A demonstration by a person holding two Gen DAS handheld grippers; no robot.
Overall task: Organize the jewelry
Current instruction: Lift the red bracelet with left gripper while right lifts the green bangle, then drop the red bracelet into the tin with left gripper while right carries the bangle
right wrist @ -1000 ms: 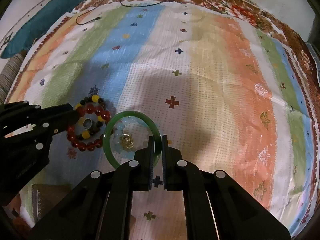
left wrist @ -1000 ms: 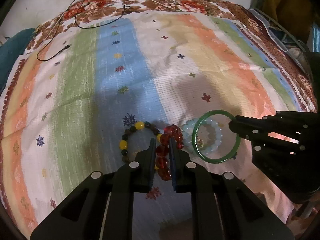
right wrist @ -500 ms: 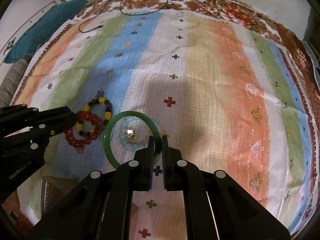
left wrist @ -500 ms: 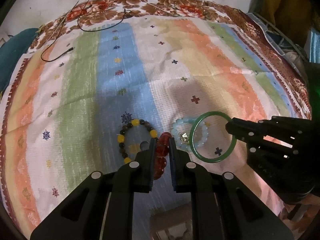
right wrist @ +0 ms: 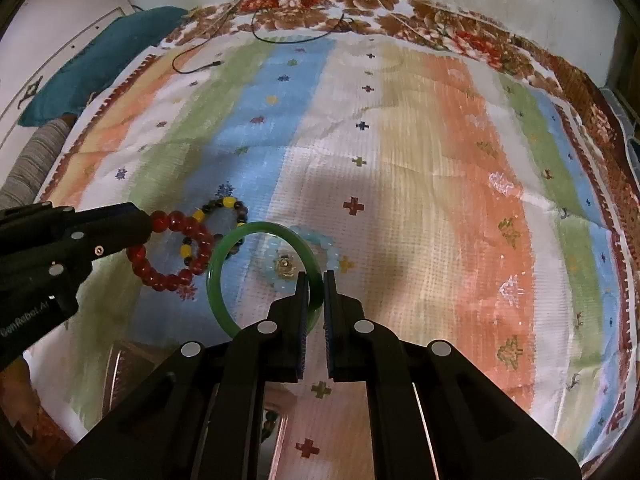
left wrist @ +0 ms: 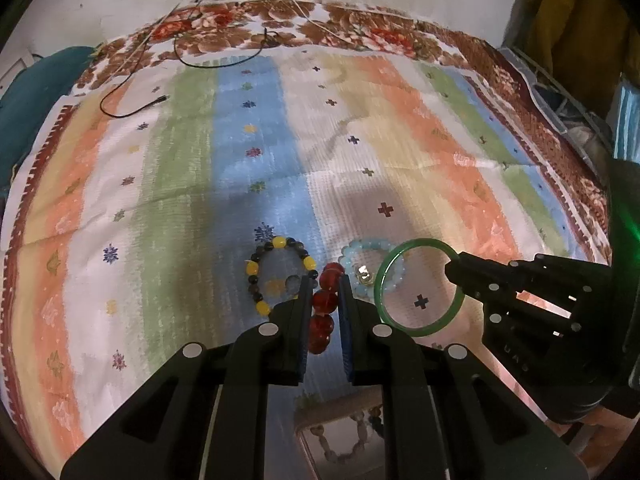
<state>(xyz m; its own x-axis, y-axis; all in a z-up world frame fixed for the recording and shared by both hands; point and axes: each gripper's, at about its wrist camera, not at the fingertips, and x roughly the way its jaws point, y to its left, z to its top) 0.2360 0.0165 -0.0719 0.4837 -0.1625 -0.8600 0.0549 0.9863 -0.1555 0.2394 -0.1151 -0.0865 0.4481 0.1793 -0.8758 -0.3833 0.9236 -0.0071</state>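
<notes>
Near the front edge of the striped bedspread (right wrist: 440, 184), the left gripper (left wrist: 325, 292) is clamped on a red bead bracelet (left wrist: 323, 312), and the right gripper (right wrist: 316, 284) pinches a green bangle (right wrist: 224, 256); both seem lifted off the cloth, though the blur makes that uncertain. Just beyond lie a yellow-and-dark bead bracelet (left wrist: 276, 272) and a pale blue bead bracelet (left wrist: 366, 246) with a small charm inside it. At the far edge, a black cable (left wrist: 132, 110) trails.
</notes>
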